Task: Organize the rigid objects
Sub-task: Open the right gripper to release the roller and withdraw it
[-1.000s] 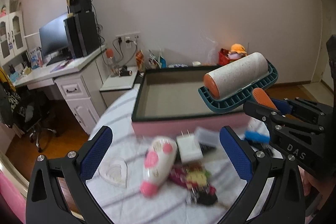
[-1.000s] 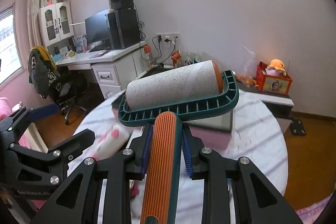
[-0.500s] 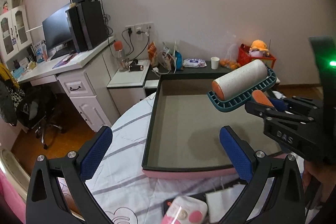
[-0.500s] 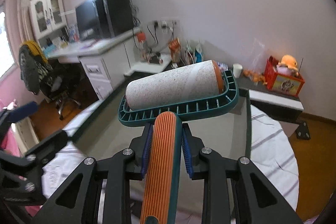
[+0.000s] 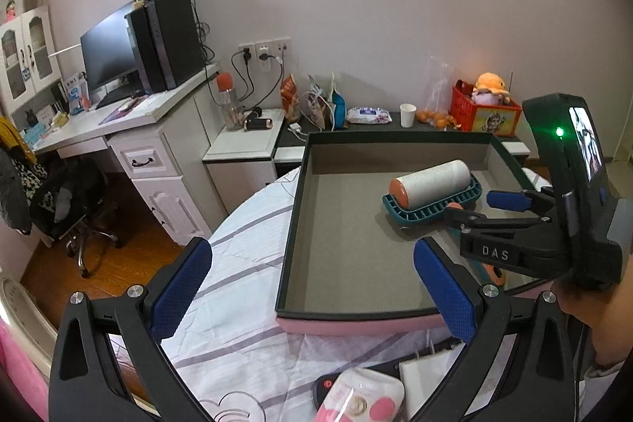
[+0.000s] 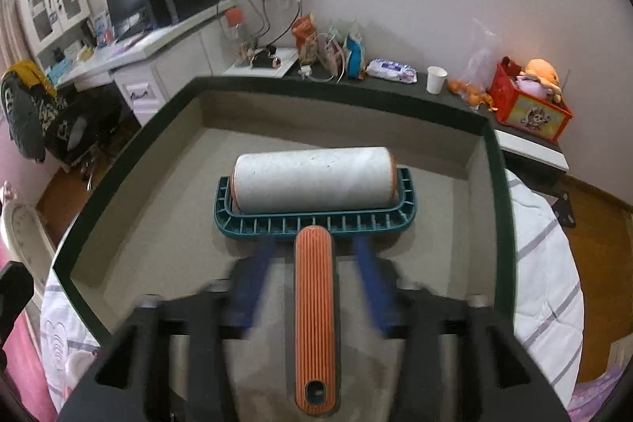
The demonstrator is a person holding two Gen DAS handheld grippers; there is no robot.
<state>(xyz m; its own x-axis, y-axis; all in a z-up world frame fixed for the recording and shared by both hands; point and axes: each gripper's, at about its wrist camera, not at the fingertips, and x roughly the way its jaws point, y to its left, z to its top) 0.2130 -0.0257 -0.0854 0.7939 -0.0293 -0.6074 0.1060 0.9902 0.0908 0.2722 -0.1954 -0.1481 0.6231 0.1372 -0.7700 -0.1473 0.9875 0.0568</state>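
Two views split the scene between them. From the right wrist, the lint roller (image 6: 314, 184) lies on the floor of the open box (image 6: 130, 161), roll toward its far wall, orange handle running back between the right gripper (image 6: 314, 256) and its blurred blue fingers (image 6: 253, 287) — jaws spread, clear of the handle on both sides. Only the left wrist view shows the pink-and-white item (image 5: 362, 398) and the white card (image 5: 429, 378) on the striped tablecloth (image 5: 237, 303) at the box's near edge, plus the right hand (image 5: 585, 307) reaching in over the box's right rim. Jaws of the left gripper (image 5: 312, 287) stand wide and empty, above the box's near-left corner.
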